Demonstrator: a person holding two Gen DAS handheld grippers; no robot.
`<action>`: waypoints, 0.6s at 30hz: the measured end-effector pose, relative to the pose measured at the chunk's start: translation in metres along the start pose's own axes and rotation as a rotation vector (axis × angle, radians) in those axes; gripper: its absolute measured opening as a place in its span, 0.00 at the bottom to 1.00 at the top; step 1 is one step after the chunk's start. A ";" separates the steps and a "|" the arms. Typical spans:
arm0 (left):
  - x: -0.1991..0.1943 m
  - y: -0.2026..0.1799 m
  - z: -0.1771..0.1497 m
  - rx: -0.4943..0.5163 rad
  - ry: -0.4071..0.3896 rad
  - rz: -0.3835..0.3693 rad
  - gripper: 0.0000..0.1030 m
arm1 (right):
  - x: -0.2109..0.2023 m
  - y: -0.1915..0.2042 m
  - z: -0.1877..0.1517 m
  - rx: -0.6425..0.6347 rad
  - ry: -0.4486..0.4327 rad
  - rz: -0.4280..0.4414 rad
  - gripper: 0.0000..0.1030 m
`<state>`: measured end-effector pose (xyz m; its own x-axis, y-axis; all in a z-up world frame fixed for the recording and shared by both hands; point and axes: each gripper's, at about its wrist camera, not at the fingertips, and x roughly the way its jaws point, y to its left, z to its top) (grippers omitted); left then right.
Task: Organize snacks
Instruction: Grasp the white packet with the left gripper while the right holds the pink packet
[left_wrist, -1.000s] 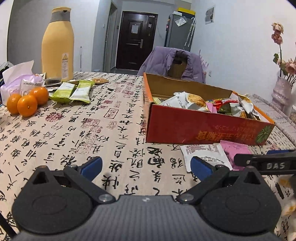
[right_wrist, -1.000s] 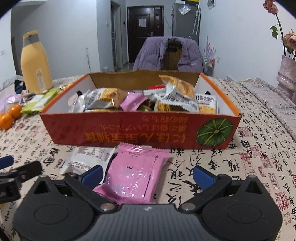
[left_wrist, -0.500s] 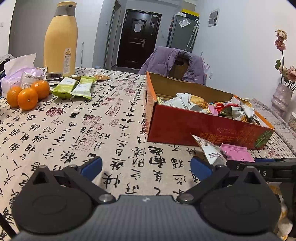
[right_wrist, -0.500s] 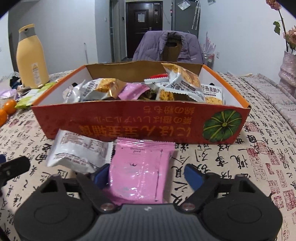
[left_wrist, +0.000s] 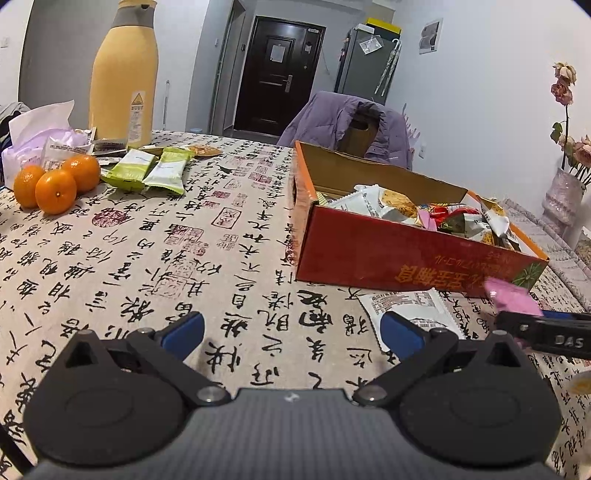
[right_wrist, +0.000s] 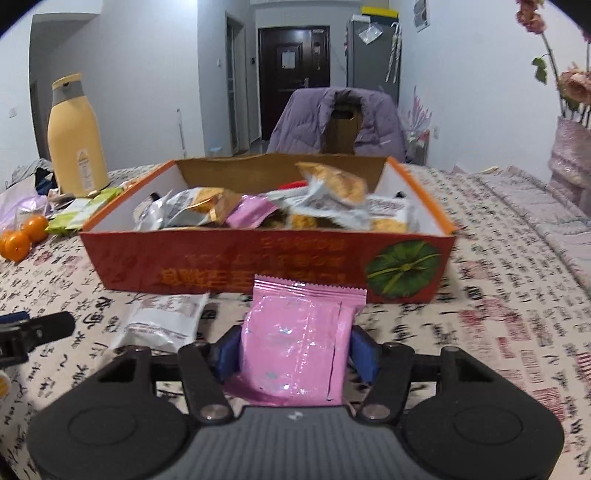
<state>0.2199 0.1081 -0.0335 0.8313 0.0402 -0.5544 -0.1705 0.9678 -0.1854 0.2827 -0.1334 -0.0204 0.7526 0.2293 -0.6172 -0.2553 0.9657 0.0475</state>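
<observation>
A red cardboard box (right_wrist: 221, 262) (left_wrist: 369, 254) full of snack packets stands on the table. My right gripper (right_wrist: 297, 352) is shut on a pink snack packet (right_wrist: 295, 336) and holds it lifted just in front of the box; the packet also shows in the left wrist view (left_wrist: 511, 301). A white snack packet (right_wrist: 162, 319) (left_wrist: 410, 308) lies flat on the cloth in front of the box. My left gripper (left_wrist: 291, 332) is open and empty above the cloth, left of the white packet. Two green packets (left_wrist: 151, 168) lie far left.
A tall yellow bottle (left_wrist: 123, 74), three oranges (left_wrist: 55, 182) and a tissue bag (left_wrist: 33, 125) stand at the far left. A chair with a purple jacket (right_wrist: 340, 118) is behind the table. A pink vase with flowers (right_wrist: 570, 155) stands at the right.
My right gripper closed on the pink packet and lifted it off the cloth. The white packet stayed on the table. My left gripper stayed open and shifted slightly.
</observation>
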 end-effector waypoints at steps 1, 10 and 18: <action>0.000 0.000 0.000 0.000 0.001 0.001 1.00 | -0.002 -0.005 -0.001 -0.002 -0.008 -0.013 0.59; 0.001 -0.007 0.000 0.036 0.015 0.025 1.00 | -0.006 -0.042 -0.006 0.063 -0.065 -0.070 0.59; 0.000 -0.025 0.010 0.032 0.052 0.020 1.00 | -0.006 -0.043 -0.011 0.070 -0.109 -0.064 0.59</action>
<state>0.2300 0.0866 -0.0208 0.7989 0.0471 -0.5996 -0.1690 0.9743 -0.1487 0.2828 -0.1771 -0.0272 0.8285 0.1751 -0.5319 -0.1647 0.9840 0.0675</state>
